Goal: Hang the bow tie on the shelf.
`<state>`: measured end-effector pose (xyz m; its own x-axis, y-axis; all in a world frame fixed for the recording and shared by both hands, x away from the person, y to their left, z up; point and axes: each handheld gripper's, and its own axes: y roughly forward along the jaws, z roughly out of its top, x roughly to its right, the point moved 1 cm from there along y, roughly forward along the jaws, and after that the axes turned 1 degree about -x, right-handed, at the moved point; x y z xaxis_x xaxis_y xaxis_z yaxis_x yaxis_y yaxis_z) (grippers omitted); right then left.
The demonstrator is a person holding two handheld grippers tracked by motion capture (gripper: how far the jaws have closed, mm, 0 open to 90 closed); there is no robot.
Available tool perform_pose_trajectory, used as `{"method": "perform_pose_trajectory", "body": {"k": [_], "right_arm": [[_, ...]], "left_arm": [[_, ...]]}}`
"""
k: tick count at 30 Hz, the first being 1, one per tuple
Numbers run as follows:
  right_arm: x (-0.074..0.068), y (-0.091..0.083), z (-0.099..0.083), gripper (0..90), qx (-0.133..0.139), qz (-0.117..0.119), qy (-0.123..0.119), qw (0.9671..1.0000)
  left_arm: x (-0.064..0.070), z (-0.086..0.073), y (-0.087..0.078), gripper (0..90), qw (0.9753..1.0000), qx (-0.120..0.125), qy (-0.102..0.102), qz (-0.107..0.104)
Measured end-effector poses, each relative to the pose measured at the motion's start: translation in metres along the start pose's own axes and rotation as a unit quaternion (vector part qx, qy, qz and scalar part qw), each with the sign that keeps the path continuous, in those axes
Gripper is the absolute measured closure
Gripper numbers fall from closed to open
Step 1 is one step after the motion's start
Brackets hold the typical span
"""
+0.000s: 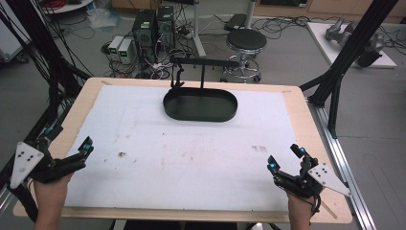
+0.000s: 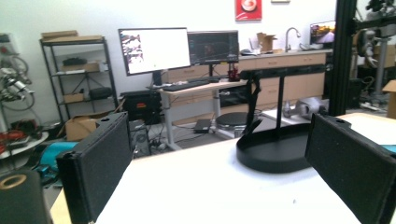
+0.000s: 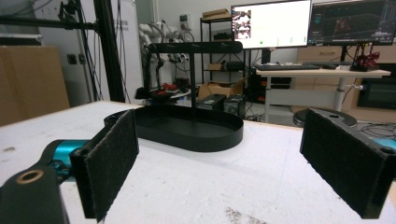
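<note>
1. Gaping wide, the left gripper (image 1: 72, 155) held nothing; its fingers (image 2: 95, 163) stood far apart with bare surface (image 1: 191, 158) showing between them.
2. Spread just as wide, the right gripper (image 1: 286, 158) was empty too, and its fingers (image 3: 109, 158) touched nothing.
3. Each finger was a flat black slab faced with a rough, felt-like pad; teal parts showed at the tips in the high view.
4. A grey three-cornered plate with dark holes sat on top of each gripper, and a hand (image 1: 50, 196) came in from the bottom edge behind each one.
5. The surface was a white, slightly stained sheet over a pale wooden board with rounded corners.
6. The tray (image 1: 200, 105) was a black oval with a low upright rim and a smooth matt look; it lay at the far middle of the surface.
7. A thin black stand (image 1: 203, 64) rose from the tray, a post carrying a flat horizontal bar, with a crooked piece hanging at its left end.
8. The tray lay well apart from both grippers, ahead of them: forward and to the right of the left fingers, forward and to the left of the right fingers.
9. Both grippers sat near the front corners of the surface, well apart from each other.
</note>
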<state>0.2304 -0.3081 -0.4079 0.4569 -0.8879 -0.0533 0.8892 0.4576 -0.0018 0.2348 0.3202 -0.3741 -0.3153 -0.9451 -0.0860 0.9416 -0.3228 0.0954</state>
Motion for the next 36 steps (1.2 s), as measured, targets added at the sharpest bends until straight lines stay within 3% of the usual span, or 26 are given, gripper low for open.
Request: {"method": "perform_pose_trajectory", "body": {"k": [3, 5, 10, 14, 28, 36], "right_arm": [[0.0, 0.0, -0.001, 10.7, -0.002, -0.005, -0.005, 1.0], [0.001, 0.0, -0.001, 10.7, -0.003, -0.008, -0.005, 1.0], [0.002, 0.002, -0.001, 10.7, -0.004, -0.011, -0.005, 0.9999], [0.004, 0.002, -0.001, 10.7, -0.005, -0.013, -0.007, 0.9999], [0.008, 0.005, 0.002, 10.7, 0.001, -0.017, 0.0, 0.9998], [0.007, 0.004, 0.001, 10.7, -0.002, -0.02, -0.003, 0.9998]], "left_arm": [[-0.003, -0.009, -0.003, 7.8, 0.9999, 0.0, -0.005, 0.01], [-0.003, -0.015, -0.005, 7.8, 0.9996, 0.02, -0.008, 0.02], [-0.005, -0.029, -0.003, 7.8, 0.9997, -0.002, -0.018, 0.013], [-0.01, -0.037, -0.005, 7.8, 0.9993, -0.013, -0.025, 0.024], [-0.011, -0.042, -0.011, 10.6, 0.9988, -0.032, -0.037, -0.001], [-0.009, -0.044, -0.01, 10.4, 0.9982, -0.03, -0.047, -0.022]]}}
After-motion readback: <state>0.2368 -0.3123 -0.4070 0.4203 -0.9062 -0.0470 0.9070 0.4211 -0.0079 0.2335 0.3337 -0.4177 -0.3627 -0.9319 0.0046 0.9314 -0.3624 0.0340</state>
